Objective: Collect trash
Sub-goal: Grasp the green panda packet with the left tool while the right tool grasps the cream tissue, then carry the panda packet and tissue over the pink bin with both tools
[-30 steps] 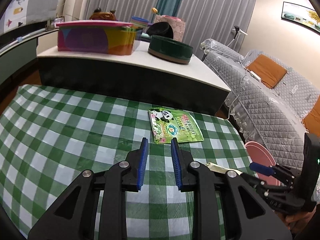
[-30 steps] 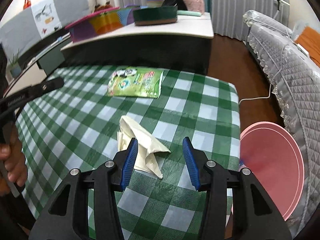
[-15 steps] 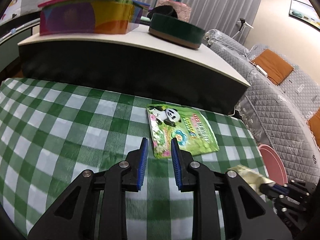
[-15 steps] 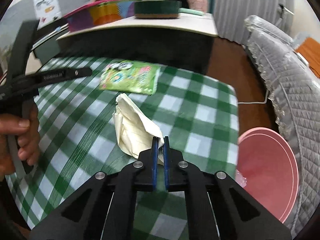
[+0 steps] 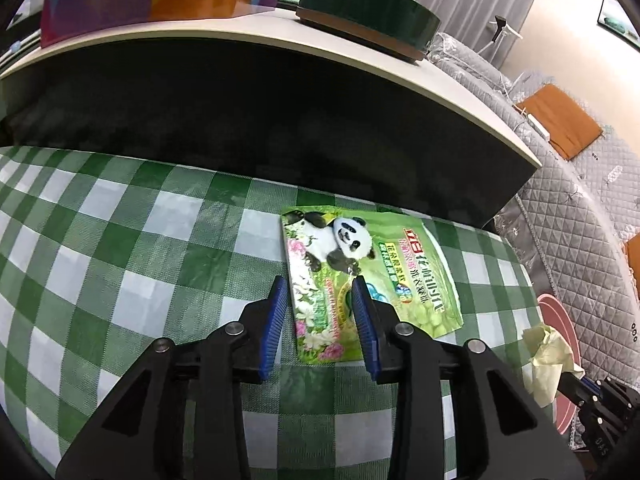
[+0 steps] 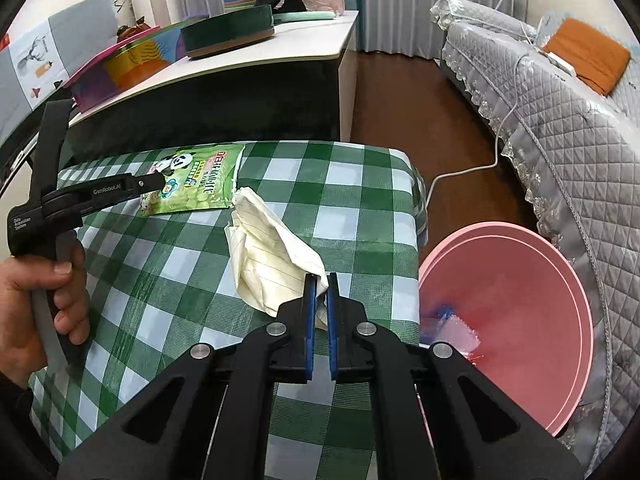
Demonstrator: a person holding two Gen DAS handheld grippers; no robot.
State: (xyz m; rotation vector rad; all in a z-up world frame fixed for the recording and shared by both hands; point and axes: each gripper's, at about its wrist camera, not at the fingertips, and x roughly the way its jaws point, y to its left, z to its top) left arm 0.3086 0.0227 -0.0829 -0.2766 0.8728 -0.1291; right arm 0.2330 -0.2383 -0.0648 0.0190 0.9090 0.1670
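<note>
Crumpled paper [image 6: 268, 256] hangs clamped by one corner in the right gripper [image 6: 319, 292] over the checked worktop [image 6: 352, 184], near the pink basin [image 6: 520, 300] beside the edge, likely its drop point. The panda wrapper [image 5: 360, 276] lies flat at the worktop's far end; the left gripper [image 5: 320, 304] has its jaws apart, just been opening, straddling the near corner without pressing. Basin contents are blurred: something clear and blue, unidentifiable.

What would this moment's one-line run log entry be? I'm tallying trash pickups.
right tool: shut on crumpled paper | left tool: open, just widened, straddling panda packet edge | pink basin: beside table, wrapper inside
</note>
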